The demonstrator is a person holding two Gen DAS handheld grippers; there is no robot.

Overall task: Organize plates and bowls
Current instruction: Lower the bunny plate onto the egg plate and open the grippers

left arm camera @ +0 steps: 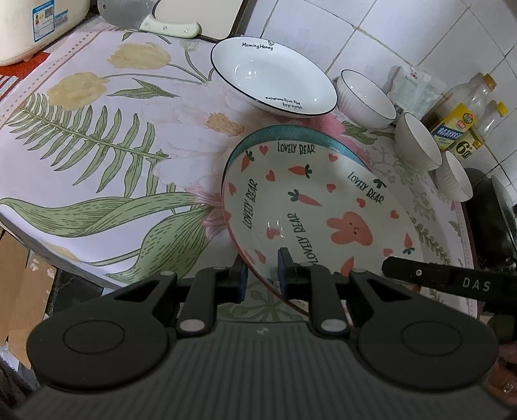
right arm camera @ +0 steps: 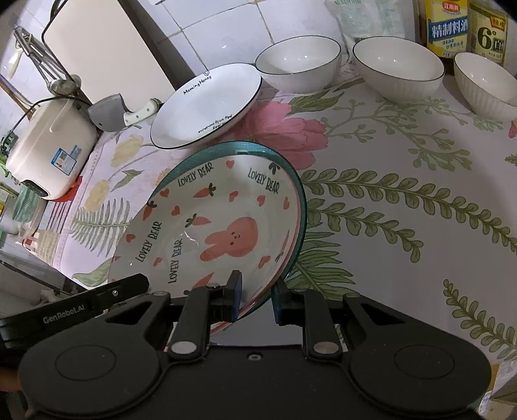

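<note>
A "Lovely Bear" plate with carrots and a pink rabbit is held tilted over a teal-rimmed plate. My left gripper is shut on its near rim. My right gripper is shut on the opposite rim of the same plate; the teal-rimmed plate shows behind it. A white "Morning Honey" plate lies behind on the counter. Three white ribbed bowls stand in a row at the right, also in the right wrist view.
A floral cloth covers the counter. A cleaver and cutting board lean at the back wall. A rice cooker stands at the left. Bottles and a dark pan stand at the right.
</note>
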